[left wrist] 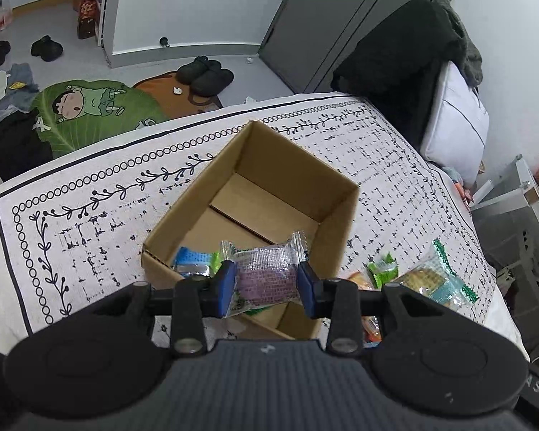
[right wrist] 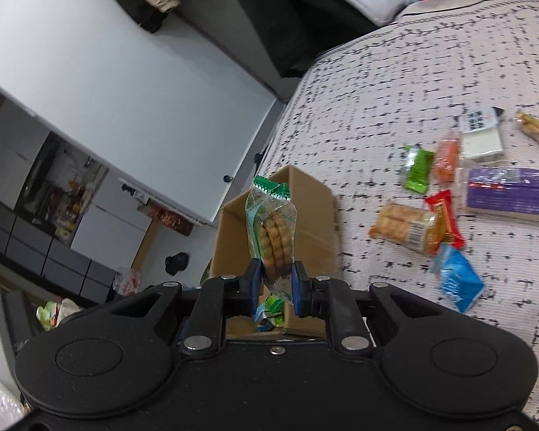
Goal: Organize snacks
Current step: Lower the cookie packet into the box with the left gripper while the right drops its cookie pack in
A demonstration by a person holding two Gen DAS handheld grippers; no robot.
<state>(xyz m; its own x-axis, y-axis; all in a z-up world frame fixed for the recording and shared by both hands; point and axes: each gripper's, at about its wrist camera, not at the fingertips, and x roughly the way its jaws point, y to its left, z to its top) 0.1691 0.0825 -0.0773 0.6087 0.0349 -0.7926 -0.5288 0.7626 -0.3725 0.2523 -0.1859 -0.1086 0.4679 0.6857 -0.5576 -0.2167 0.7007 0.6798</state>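
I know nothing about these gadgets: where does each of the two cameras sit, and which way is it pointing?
Left wrist view: sits on the left gripper, looking forward and down into the cardboard box on the patterned cloth; its blue-padded fingers clamp a purple snack packet.
Right wrist view: sits on the right gripper, tilted, facing the box's outer side and the scattered snacks; its fingers clamp a green-topped biscuit packet.
Shared: box, cloth, loose snacks.

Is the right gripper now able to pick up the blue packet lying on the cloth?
Probably not yet. The right gripper is shut on a cookie packet, so it must drop that first. The blue packet itself lies uncovered.
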